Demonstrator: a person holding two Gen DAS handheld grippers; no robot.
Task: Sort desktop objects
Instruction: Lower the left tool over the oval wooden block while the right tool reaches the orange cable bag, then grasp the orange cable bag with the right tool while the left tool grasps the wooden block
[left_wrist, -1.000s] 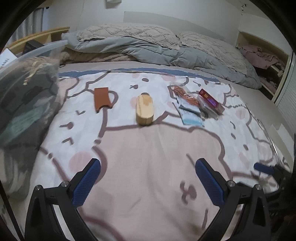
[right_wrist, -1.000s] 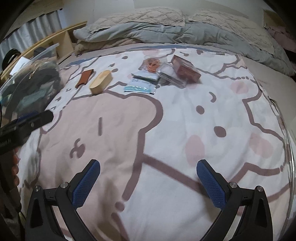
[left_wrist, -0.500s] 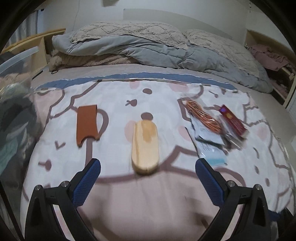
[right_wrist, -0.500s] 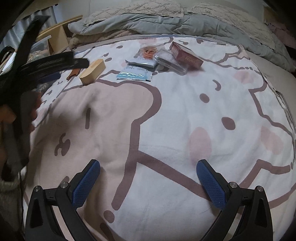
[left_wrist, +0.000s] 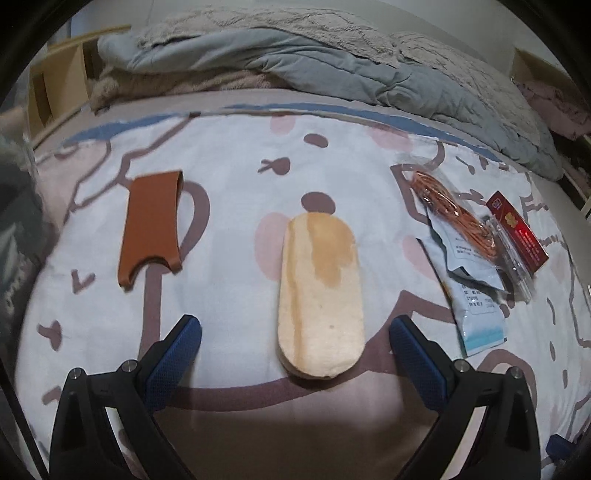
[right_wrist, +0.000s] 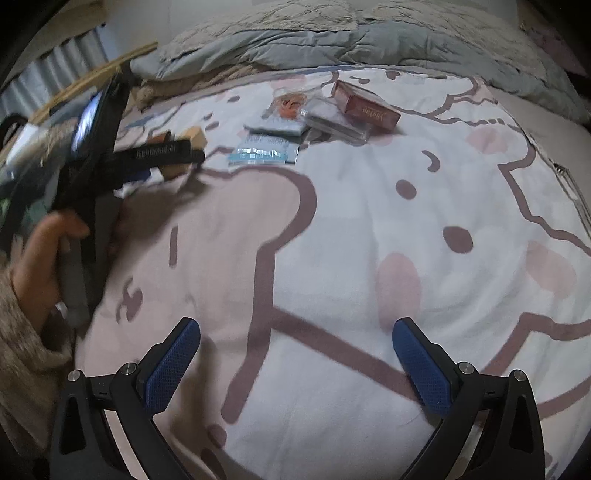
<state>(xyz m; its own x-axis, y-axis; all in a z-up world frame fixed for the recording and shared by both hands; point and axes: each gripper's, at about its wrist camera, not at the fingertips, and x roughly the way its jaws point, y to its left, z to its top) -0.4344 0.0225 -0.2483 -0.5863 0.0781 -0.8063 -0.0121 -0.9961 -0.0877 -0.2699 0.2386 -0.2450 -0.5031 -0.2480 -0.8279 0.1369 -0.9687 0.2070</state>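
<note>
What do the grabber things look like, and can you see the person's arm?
Each gripper, left and right, has two black angular fingers with silver screws and blue bumpy pads. In the right wrist view, the person's left hand shows bare skin, coming out of a fuzzy beige sleeve, on a black handle with white lettering.

The left gripper (left_wrist: 295, 328) is held low with its blue-padded fingers (left_wrist: 173, 363) spread wide apart, gripped by a bare hand (right_wrist: 44, 258) in a fuzzy sleeve; the right gripper (right_wrist: 295, 328) is likewise spread wide, nothing clasped
</note>
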